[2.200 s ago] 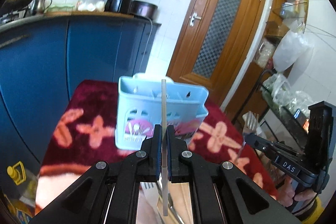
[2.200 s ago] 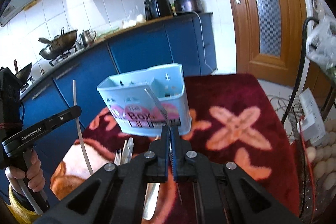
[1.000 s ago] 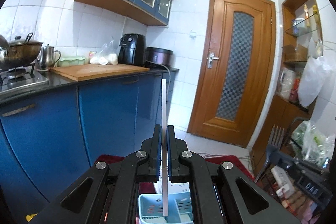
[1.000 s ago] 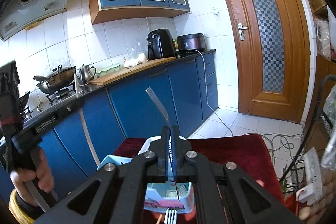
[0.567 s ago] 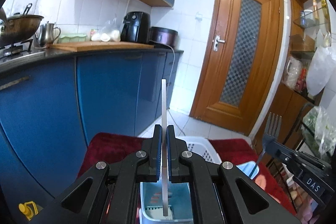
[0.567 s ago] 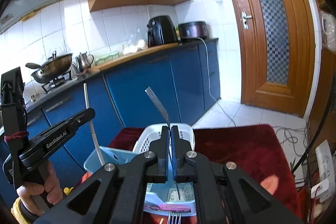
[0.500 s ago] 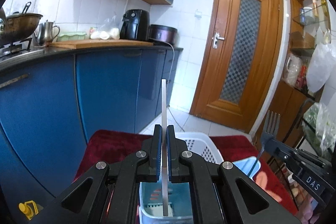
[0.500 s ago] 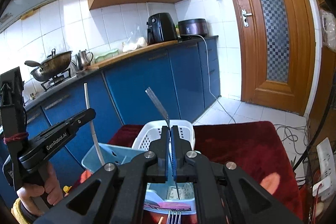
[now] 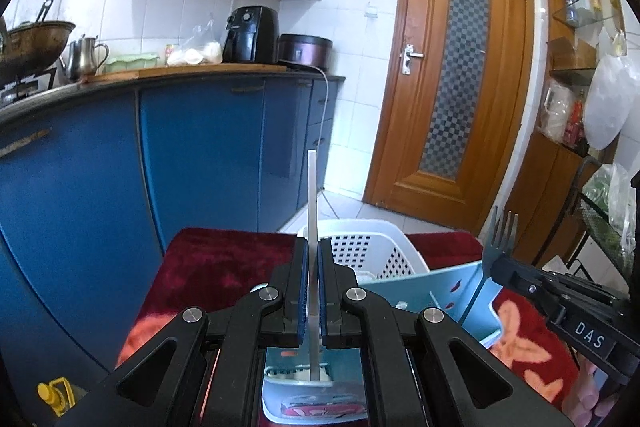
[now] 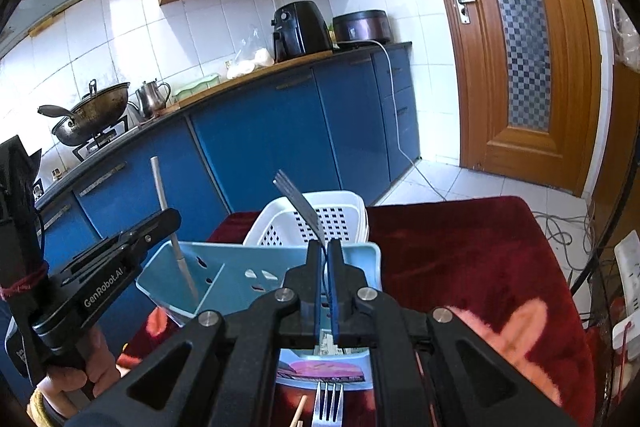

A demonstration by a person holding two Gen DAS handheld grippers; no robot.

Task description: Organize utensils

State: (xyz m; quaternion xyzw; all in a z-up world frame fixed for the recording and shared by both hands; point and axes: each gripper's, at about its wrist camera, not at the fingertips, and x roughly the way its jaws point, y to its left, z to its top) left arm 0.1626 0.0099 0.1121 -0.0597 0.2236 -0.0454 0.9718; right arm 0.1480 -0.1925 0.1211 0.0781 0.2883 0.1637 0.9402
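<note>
My left gripper (image 9: pixel 312 247) is shut on a thin white stick (image 9: pixel 312 195) that stands upright. Its lower end reaches into the light blue utensil holder (image 9: pixel 452 287). The right wrist view shows that gripper (image 10: pixel 168 219) at the left, with the stick (image 10: pixel 160 187) dipping into the left compartment of the holder (image 10: pixel 240 267). My right gripper (image 10: pixel 324 247) is shut on a metal fork (image 10: pixel 296 199), tines up. Seen from the left wrist, the right gripper (image 9: pixel 496 267) hangs over the holder's right end, with the fork (image 9: pixel 500 231) handle slanting down inside.
A white perforated basket (image 10: pixel 340 215) stands just behind the holder on a red flowered cloth (image 10: pixel 460 247). Another fork (image 10: pixel 328 403) and a wooden stick (image 10: pixel 300 411) lie on the cloth in front. Blue cabinets (image 9: pixel 200 167) are behind, and a wire rack (image 9: pixel 600 219) stands at the right.
Both grippers have come down with their utensils. The blue holder and white basket have risen in both views, and the stick's lower end now sits inside the holder.
</note>
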